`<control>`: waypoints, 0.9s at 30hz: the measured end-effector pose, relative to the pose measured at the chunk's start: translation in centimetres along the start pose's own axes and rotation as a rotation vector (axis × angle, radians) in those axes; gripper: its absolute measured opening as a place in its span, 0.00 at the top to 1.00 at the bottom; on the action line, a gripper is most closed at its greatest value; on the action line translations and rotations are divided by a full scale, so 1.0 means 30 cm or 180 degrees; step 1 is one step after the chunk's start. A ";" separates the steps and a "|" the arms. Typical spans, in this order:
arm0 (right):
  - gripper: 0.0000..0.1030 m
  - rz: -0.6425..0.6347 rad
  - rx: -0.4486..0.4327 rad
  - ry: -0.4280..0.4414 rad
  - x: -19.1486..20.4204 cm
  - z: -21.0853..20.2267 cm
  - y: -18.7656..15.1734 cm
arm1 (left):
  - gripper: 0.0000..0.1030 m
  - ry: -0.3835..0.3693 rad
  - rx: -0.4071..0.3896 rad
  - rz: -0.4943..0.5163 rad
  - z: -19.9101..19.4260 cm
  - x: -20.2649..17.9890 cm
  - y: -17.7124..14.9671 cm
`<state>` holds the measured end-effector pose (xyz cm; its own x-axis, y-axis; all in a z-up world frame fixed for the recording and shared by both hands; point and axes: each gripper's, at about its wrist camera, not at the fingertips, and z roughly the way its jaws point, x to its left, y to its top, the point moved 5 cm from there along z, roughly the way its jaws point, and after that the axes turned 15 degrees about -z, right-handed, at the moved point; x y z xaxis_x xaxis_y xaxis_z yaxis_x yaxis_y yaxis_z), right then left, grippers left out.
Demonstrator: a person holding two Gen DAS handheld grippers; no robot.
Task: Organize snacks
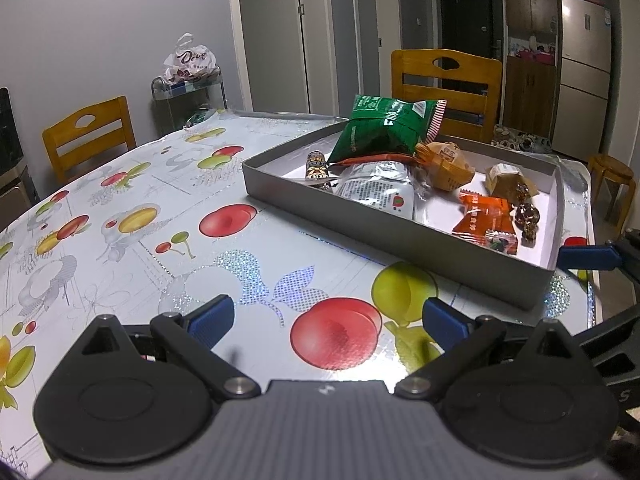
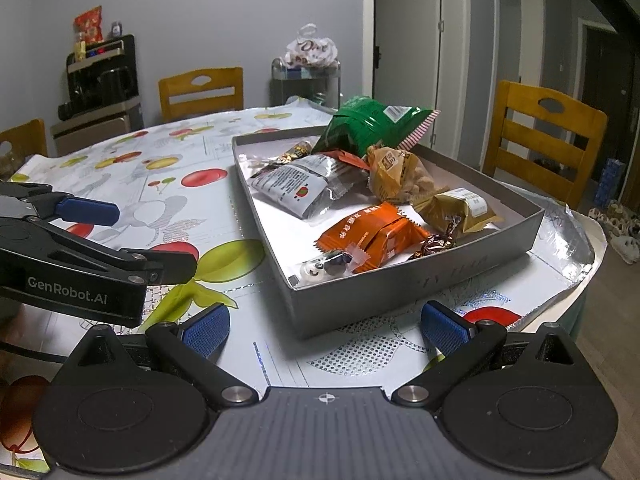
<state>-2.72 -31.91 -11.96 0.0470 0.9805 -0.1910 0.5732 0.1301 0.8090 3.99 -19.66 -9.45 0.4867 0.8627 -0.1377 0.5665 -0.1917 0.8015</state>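
Snacks gathered in the grey tray (image 2: 400, 300) on the bench (image 1: 140, 208): green bag (image 2: 368, 128), orange packet (image 2: 372, 232), silver pouch (image 2: 292, 188). Left hand-held gripper (image 1: 326, 316) and right hand-held gripper (image 2: 326, 322) both spread wide, holding nothing, near the tray. Likely at the finishing step; next perhaps tidying. "GenRobot.AI" legible on the gripper body, "Dove" on the far bag (image 2: 312, 50).

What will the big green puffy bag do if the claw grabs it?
The green bag looks puffed with air, so it is probably light and would squash and crinkle. Its shiny wrapper may slip between the fingers. It leans on other snacks in the grey tray, so a push would likely tip it over.
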 end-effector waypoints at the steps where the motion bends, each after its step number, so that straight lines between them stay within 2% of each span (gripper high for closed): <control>1: 0.00 0.0002 0.0000 0.0001 0.000 0.000 0.000 | 0.01 0.0001 0.0002 0.0002 0.000 0.000 0.000; 27: 0.00 -0.0009 -0.0027 -0.0010 0.002 0.001 -0.002 | 0.01 0.0004 0.0019 0.0009 0.003 -0.002 -0.006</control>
<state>-2.73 -31.85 -12.02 0.0480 0.9796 -0.1951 0.5663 0.1342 0.8132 3.91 -19.73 -9.64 0.4875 0.8626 -0.1347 0.5690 -0.1969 0.7984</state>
